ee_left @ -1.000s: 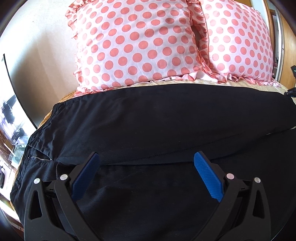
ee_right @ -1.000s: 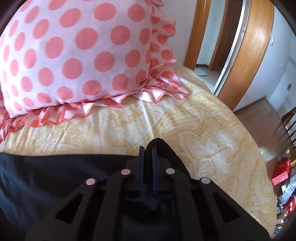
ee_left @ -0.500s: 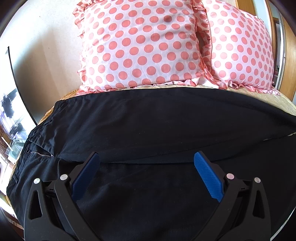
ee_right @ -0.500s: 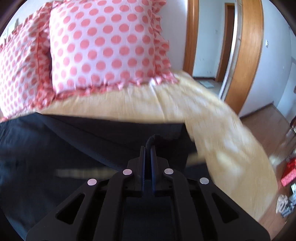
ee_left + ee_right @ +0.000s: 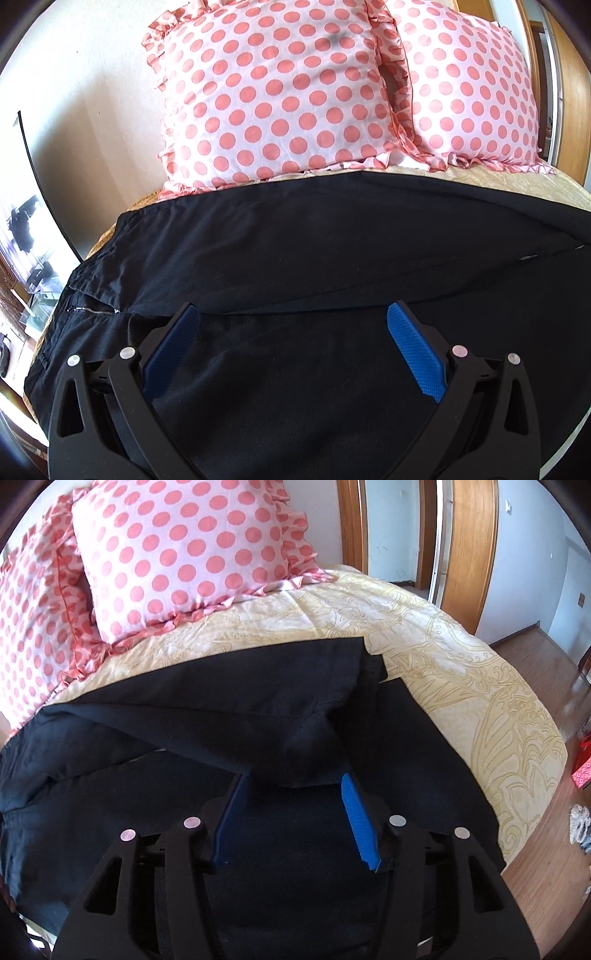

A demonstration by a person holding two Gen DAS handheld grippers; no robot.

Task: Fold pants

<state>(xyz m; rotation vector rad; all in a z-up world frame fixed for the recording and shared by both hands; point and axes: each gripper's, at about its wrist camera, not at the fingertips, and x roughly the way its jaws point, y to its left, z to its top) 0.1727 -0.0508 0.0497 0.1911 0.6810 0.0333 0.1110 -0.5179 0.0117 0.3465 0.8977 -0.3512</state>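
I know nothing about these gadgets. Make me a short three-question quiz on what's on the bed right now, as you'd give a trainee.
1. True or false: the right gripper is clamped on the pants.
2. What lies on the bed cover beyond the pants? A) a towel B) spotted pillows C) a suitcase
3. Fill in: one pant leg lies folded ____ the other.

Key
1. False. Its jaws have just been opening and stand apart, with cloth beneath them but not pinched. The left gripper is open too.
2. B, the pillows.
3. Over: the far leg's edge overlaps the near leg.
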